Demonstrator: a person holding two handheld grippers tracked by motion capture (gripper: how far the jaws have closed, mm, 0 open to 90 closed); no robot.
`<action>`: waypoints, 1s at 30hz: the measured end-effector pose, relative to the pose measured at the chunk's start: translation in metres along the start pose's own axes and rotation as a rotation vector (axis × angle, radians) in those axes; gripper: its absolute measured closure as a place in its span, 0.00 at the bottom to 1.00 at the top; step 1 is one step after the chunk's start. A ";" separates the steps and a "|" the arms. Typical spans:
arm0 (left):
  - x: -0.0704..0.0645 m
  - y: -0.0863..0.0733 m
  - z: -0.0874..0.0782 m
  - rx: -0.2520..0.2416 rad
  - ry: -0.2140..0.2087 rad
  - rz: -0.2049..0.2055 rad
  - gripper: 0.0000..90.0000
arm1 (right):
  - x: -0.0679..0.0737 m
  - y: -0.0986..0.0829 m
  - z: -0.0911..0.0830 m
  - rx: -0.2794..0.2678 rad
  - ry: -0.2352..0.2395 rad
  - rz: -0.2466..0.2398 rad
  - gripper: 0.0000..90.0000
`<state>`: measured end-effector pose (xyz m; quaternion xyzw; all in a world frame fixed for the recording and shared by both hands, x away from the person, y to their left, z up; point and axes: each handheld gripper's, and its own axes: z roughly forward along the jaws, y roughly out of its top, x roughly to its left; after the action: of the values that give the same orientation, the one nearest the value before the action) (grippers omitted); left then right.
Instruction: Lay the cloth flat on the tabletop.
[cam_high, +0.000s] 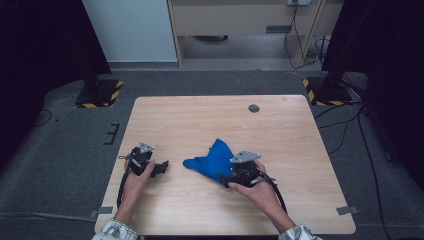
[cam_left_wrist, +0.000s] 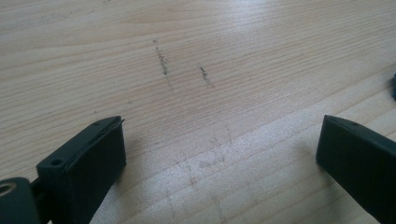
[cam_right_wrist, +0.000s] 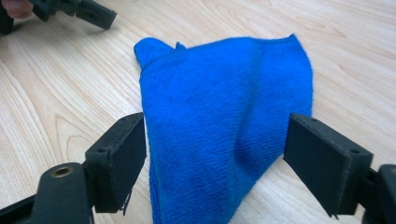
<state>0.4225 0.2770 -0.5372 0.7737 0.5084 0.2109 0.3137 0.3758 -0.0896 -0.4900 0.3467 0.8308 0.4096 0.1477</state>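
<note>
Two hand-held grippers over a wooden table (cam_high: 200, 115), with a folded blue cloth (cam_high: 212, 161) lying at the lower middle of the high view

The right gripper (cam_high: 226, 179) sits at the cloth's lower right edge; in the right gripper view its jaws stand wide apart on either side of the cloth (cam_right_wrist: 219, 130), which lies flat between them, not pinched. The left gripper (cam_high: 162, 167), lower left of the high view, is well apart from the cloth; in the left gripper view its jaws are spread wide over bare, scuffed wood and hold nothing
</note>
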 end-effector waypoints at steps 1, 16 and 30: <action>0.000 0.000 0.000 0.000 0.000 0.000 0.01 | -0.002 0.001 -0.001 -0.003 -0.002 0.003 0.27; 0.000 0.000 0.000 0.000 -0.002 0.006 0.01 | -0.040 0.036 0.020 0.002 -0.057 -0.008 0.59; -0.001 0.000 0.000 0.001 -0.004 0.007 0.01 | -0.071 0.045 0.058 0.053 -0.078 0.036 0.78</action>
<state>0.4225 0.2757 -0.5372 0.7761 0.5050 0.2103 0.3138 0.4783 -0.0861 -0.4934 0.3810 0.8286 0.3762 0.1636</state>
